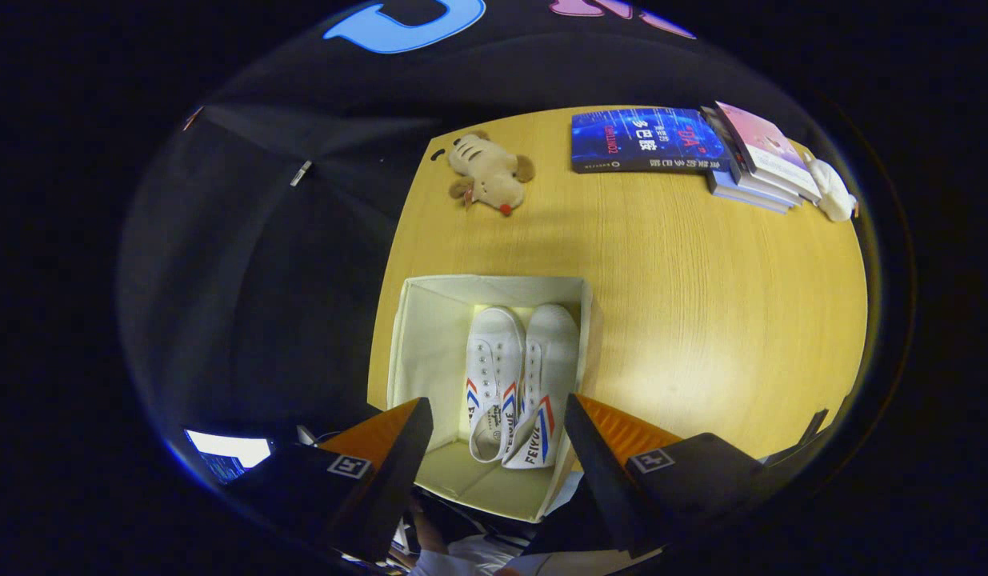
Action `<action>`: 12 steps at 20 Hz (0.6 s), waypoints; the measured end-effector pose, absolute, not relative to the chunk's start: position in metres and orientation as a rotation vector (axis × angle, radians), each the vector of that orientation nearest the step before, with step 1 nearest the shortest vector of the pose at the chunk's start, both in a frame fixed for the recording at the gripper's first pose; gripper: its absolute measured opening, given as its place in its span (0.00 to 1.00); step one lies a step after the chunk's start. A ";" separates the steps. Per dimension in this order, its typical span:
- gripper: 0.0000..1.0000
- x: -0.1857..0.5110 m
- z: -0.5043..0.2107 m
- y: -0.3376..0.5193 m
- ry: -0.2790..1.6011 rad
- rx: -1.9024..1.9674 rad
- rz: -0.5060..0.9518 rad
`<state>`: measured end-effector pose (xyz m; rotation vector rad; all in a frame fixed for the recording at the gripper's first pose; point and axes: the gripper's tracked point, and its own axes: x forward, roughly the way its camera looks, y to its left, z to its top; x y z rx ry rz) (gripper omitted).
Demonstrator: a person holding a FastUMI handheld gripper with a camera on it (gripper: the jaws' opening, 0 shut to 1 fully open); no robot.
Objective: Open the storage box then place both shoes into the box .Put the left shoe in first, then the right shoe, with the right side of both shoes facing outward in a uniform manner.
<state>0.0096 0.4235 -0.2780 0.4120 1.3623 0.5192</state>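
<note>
An open cream fabric storage box (430, 336) stands at the near left corner of the wooden table (702, 304). Two white canvas shoes with red and blue side stripes lie in it side by side, toes pointing away from me. One shoe (490, 368) lies upright showing its laces. The other shoe (546, 384) leans on its side against the box's right wall. My gripper (498, 420) hovers open above the box, with the shoes' heels showing between its fingers and nothing held.
A tan plush toy (490, 172) lies at the far side of the table. A blue book (646, 140) and a stack of books (762, 160) lie at the far right, with a white soft toy (831, 192) beside them. A lit screen (226, 452) glows below left.
</note>
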 end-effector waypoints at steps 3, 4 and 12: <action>0.98 0.010 -0.273 0.414 1.347 0.410 0.520; 0.99 0.010 -0.272 0.410 1.342 0.409 0.520; 0.99 0.013 -0.249 0.367 1.256 0.465 0.526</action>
